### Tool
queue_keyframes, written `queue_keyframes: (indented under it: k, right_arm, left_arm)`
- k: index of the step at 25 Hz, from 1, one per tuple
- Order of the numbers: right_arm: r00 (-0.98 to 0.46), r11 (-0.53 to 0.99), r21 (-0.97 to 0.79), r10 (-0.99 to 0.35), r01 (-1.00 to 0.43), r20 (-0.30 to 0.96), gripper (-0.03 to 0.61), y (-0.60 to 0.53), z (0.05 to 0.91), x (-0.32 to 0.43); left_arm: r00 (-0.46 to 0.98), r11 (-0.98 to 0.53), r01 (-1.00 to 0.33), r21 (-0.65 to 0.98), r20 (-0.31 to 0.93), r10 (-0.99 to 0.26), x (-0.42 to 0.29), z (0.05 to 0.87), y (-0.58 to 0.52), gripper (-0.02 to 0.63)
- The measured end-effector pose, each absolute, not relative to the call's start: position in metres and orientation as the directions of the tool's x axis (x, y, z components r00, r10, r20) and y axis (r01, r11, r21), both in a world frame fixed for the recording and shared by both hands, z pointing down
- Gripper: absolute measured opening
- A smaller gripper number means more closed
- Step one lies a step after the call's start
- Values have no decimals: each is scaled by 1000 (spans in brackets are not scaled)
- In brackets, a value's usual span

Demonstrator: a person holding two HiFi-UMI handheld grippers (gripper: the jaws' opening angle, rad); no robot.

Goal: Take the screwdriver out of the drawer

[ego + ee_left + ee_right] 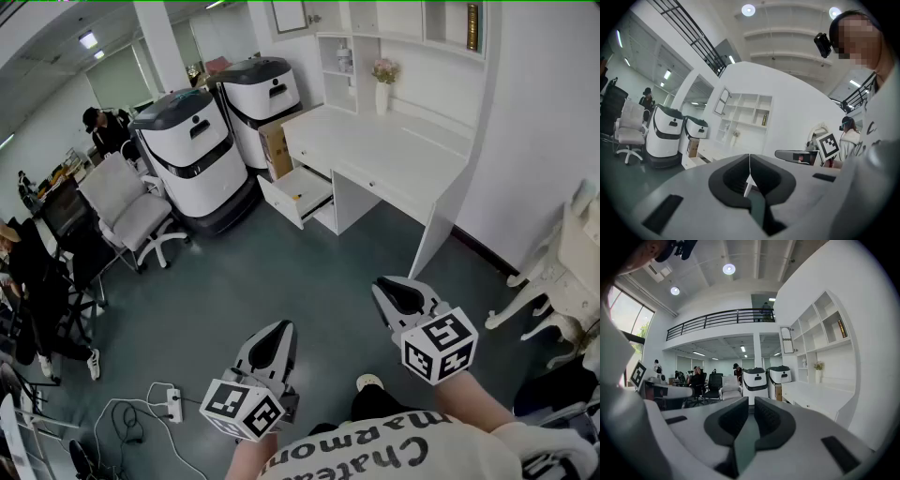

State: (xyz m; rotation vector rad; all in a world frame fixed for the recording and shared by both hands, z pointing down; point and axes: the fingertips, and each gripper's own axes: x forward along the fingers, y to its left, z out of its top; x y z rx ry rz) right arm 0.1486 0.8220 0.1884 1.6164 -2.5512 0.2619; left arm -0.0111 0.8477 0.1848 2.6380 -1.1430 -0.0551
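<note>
In the head view the open drawer (298,195) under the white surface (394,155) sits far off and small. A yellowish speck (298,197) lies inside it, too small to name; whether it is the screwdriver cannot be told. A cardboard box (276,145) is half hidden behind a white machine (267,94). An ornate white chair (562,272) is cut off by the right edge, and a seated person (28,281) by the left edge. The wearer's shirt (394,452) runs off the bottom edge, its print only partly showing. A white cable (122,422) on the floor also leaves the picture there. The spine of a book (472,26) on the top shelf is too small to read.
</note>
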Motion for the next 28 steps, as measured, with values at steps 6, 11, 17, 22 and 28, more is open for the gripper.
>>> queue_keyframes:
  k: [6,11,17,22,28]
  right_arm:
    - [-422,412,-92,-888,-907,182,57,818,191,148]
    - [-421,397,-149,-884,-906,203,57,798,201,161]
    - [-434,384,-248,-880,-889,193,57,731,209,179]
    - [-479,429,-260,-859,-865,179,57,655,200,183]
    - [-515,479,-234,-848,-846,128,57,562,176,202]
  left_arm:
    - [687,-652,-711,263,63,-724,-14,189,844,26]
    - [668,-628,-723,289,61,-741,-12,196,823,26]
    - [622,-581,-751,314,40,-782,-17,198,767,25]
    - [595,-563,-778,278,40,-802,-10,189,705,25]
    - [547,-530,-805,267,-12,-837,3,170,627,23]
